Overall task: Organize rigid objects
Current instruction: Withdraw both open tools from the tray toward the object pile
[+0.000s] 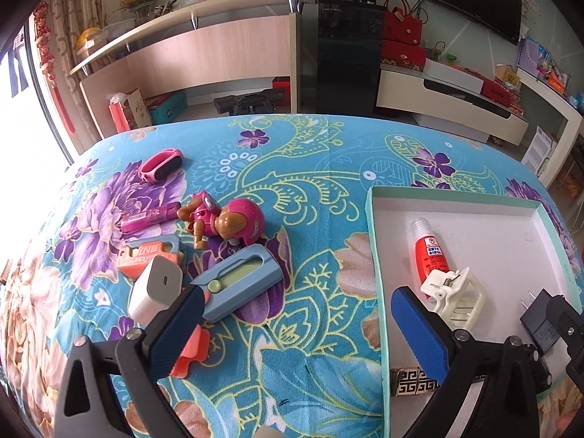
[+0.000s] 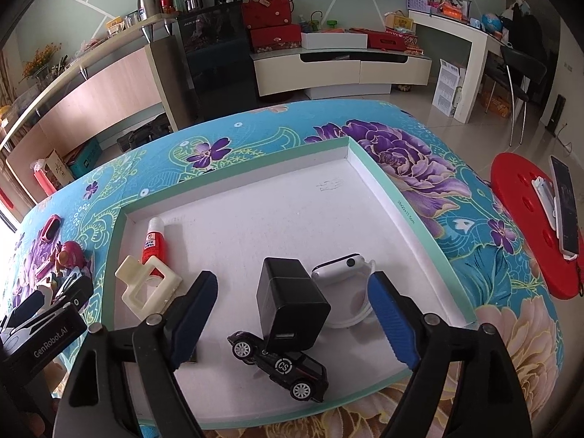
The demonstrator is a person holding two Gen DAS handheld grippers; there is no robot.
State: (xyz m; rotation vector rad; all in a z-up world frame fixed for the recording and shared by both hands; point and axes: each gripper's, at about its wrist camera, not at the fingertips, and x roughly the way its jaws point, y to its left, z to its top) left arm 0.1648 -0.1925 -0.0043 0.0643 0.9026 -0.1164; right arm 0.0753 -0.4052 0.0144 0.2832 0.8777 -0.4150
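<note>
**Sorted pieces were gathered in the box while loose ones waited on the cloth.**

The right gripper (image 2: 292,314) was spread wide and released around the black cube charger (image 2: 292,306), which was left propped on the black toy car (image 2: 281,365) near the front edge of the shallow white cardboard box (image 2: 419,219), beside a white smartwatch (image 2: 339,270), red glue tube (image 2: 149,244) and cream plastic clip (image 2: 146,288). The left gripper (image 1: 295,325) was likewise open and empty over the floral blue tablecloth (image 1: 321,168), its left finger by the white charger (image 1: 153,284) and blue utility knife (image 1: 237,281), seemingly readied for the next pick.
</note>
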